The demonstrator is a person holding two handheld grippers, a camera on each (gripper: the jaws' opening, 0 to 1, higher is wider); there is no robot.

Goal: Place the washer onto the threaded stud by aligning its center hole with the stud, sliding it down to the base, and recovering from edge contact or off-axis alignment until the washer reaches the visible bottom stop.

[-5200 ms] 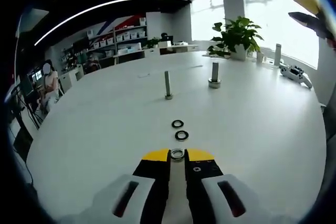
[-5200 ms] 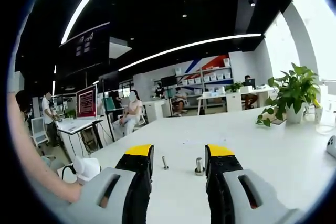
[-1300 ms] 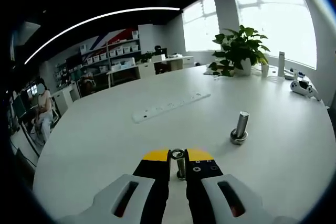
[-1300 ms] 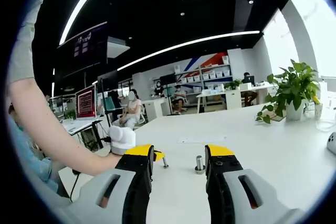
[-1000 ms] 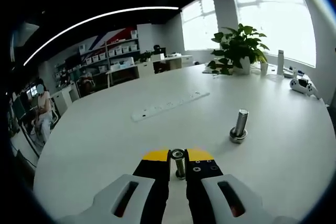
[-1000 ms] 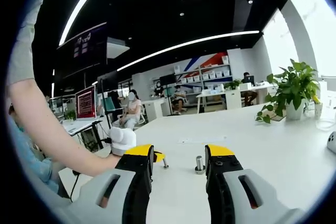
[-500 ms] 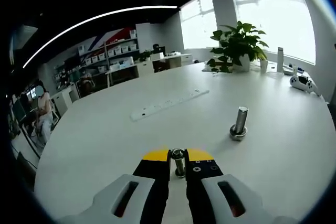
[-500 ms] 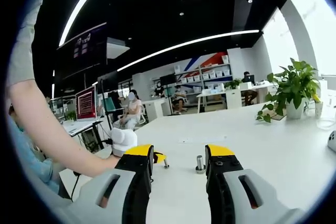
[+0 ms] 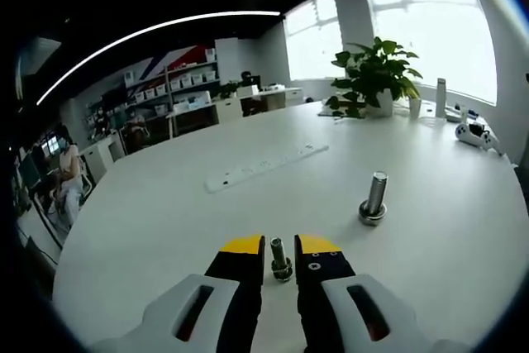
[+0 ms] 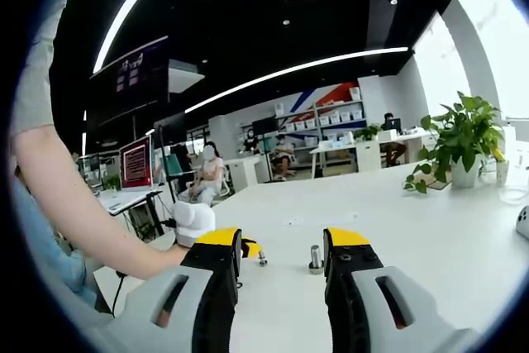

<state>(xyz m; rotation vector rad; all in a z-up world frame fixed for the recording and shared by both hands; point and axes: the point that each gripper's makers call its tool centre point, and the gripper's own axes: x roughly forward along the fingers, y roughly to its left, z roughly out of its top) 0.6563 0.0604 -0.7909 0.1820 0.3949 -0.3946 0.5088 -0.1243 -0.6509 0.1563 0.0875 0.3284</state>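
washer (image 9: pixel 282 271) on stud (image 9: pixel 278 253) — left gripper (image 9: pixel 279 245) parted

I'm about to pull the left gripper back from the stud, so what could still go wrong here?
The left gripper is open, its yellow-tipped fingers close on either side of the thin threaded metal stud, so a sideways pull could knock it over. The dark metal washer seems to be at the stud's base, but the view is too small to confirm it lies flat. The thicker upright bolt to the right stands in any wide swing's path.
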